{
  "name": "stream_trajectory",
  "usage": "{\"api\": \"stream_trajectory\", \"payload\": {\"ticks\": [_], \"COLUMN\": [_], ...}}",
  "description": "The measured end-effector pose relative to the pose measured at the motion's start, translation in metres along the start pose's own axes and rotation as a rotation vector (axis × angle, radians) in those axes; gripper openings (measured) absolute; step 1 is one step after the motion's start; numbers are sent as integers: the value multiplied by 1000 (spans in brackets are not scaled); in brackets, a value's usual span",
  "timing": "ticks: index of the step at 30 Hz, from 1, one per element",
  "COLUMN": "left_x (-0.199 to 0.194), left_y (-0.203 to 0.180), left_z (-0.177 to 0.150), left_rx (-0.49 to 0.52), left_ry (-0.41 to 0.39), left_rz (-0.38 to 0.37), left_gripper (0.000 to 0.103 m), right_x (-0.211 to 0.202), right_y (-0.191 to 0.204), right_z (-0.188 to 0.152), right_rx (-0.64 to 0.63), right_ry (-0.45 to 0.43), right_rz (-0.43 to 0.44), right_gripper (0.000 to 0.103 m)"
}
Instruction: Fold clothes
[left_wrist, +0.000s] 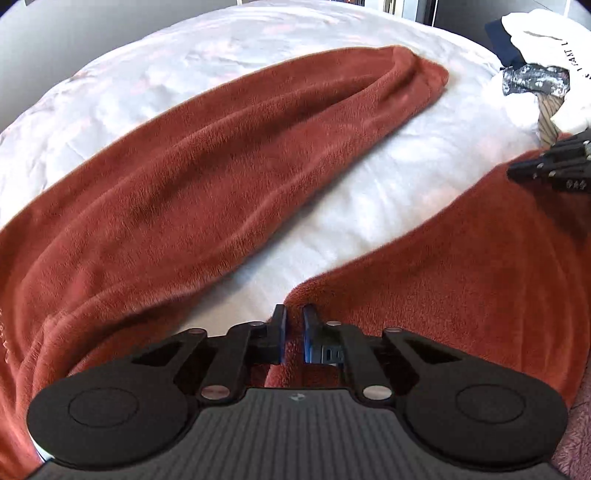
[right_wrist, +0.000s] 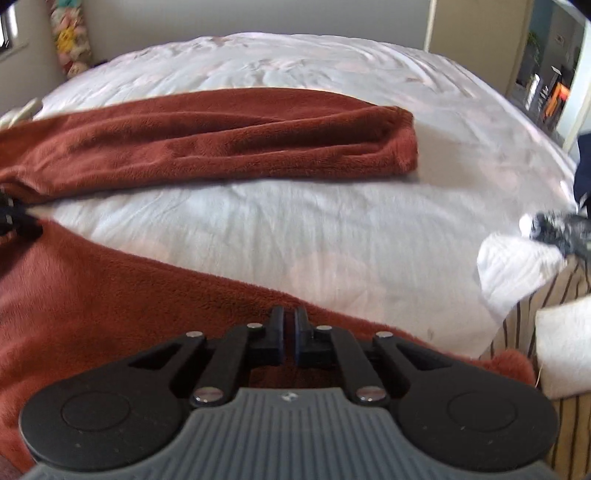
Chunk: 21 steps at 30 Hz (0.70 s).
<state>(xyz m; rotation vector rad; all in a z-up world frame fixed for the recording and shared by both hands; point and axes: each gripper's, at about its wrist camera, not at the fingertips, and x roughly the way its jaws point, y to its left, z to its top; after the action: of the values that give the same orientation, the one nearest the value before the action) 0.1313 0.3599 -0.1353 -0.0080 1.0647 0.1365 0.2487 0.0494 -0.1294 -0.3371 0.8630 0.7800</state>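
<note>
- Rust fleece trousers (left_wrist: 207, 155) spread on white bedsheet (left_wrist: 388, 206), legs apart.
- Left gripper (left_wrist: 294, 325) clamped on fleece at the crotch.
- Right gripper (right_wrist: 289, 325) pinched on near leg's edge.

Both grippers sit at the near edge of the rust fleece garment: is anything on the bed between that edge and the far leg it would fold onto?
Nothing visible. Between the near edge of the rust fleece garment and its far leg lies only bare white sheet. The clothes pile sits off to the right.
</note>
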Motion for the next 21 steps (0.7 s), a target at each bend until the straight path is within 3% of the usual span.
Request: {"api": "stream_trajectory", "payload": {"ticks": [1, 2, 6, 9, 15, 17, 21], "left_x": [-1, -3, -36, -66, -128, -148, -190], "left_y": [1, 2, 15, 29, 77, 96, 138], "left_z": [-1, -2, -12, -24, -58, -72, -103], "left_rx": [-1, -3, -12, -23, -53, -84, -215], "left_ry": [-2, -4, -57, -83, -73, -63, -59], "left_rz": [1, 1, -9, 33, 196, 268, 357], "left_gripper": [13, 23, 45, 46, 47, 47, 48], "right_x": [-9, -17, -62, -101, -134, -134, -120], "right_y": [-4, -9, -32, -53, -88, -101, -118], "right_z": [-2, -3, -13, -28, -78, -95, -119], "right_rx": [24, 47, 163, 265, 433, 547, 780], "right_ry": [-15, -29, -109, -160, -126, -116, -113], "right_rz": [2, 4, -7, -54, -175, -150, -31], "right_gripper": [17, 26, 34, 36, 38, 46, 47]}}
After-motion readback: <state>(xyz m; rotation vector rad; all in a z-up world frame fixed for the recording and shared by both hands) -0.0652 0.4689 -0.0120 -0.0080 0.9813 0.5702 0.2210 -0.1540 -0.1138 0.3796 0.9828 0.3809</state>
